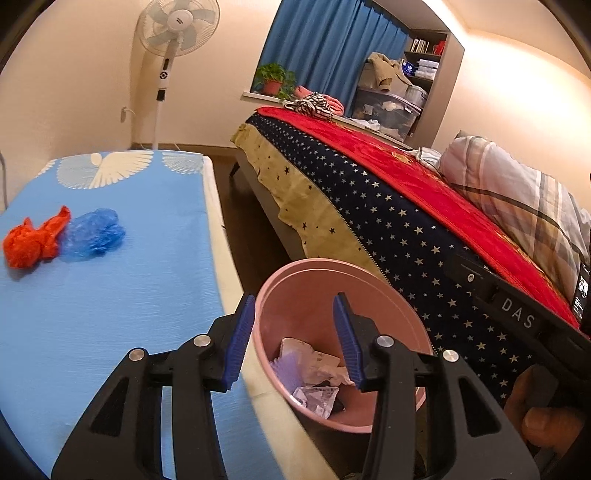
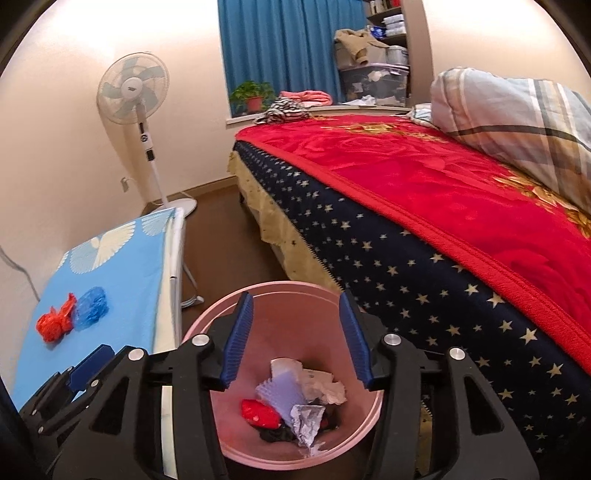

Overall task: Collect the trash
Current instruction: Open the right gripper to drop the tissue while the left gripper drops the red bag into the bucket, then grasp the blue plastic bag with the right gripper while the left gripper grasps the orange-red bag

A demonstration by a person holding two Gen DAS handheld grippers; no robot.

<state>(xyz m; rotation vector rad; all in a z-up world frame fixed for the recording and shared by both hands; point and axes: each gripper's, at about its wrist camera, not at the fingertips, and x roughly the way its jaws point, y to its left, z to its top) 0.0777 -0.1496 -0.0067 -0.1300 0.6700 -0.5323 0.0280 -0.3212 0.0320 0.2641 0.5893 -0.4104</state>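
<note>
A pink bin [image 1: 295,280] [image 2: 236,443] stands on the floor between the table and the bed. It holds crumpled paper [image 2: 325,387], foil [image 2: 306,421], a purple piece [image 2: 280,391] and a red wrapper [image 2: 258,411]. A crumpled red bag [image 1: 33,240] [image 2: 55,319] and a crumpled blue bag [image 1: 94,234] [image 2: 91,306] lie side by side on the blue table cover [image 1: 110,314] [image 2: 122,280]. My left gripper [image 1: 294,339] is open and empty over the bin's near rim. My right gripper [image 2: 295,339] is open and empty directly above the bin.
A bed [image 1: 406,221] [image 2: 424,221] with a red blanket and starred cover runs along the right, with a pillow [image 1: 517,199] [image 2: 517,110]. A standing fan [image 1: 173,33] [image 2: 135,88] is by the far wall. Blue curtain, potted plant and shelves are at the back.
</note>
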